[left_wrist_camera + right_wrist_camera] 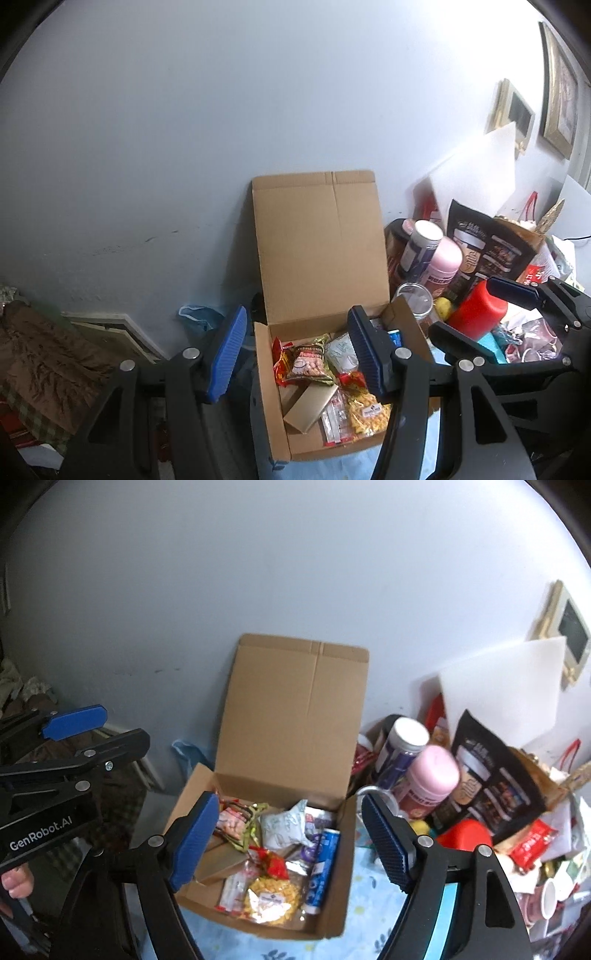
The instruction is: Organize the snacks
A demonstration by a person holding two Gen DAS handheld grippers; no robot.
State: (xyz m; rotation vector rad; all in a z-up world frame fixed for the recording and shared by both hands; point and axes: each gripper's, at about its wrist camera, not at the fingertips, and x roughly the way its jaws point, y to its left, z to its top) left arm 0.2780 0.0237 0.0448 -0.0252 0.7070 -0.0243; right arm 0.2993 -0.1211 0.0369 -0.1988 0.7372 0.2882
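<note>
An open cardboard box [321, 236] [295, 701] stands against the wall with its lid up. Inside lie several snacks: a peanut packet [306, 363] [236, 821], a yellow corn snack bag [369, 411] [271, 895], a white pouch [282, 825] and a blue tube [323, 867]. My left gripper [299, 354] is open and empty, held above the box. My right gripper [291, 845] is open and empty, also above the box. The right gripper shows at the right of the left wrist view [476, 310]. The left gripper shows at the left of the right wrist view [96, 725].
Right of the box is a crowded pile: a pink bottle [430, 775], a white-capped jar [404, 746], a black snack bag [487, 775], a red container [478, 314], a glass jar [417, 301] and red packets [532, 840]. A floral blue cloth [365, 904] covers the table.
</note>
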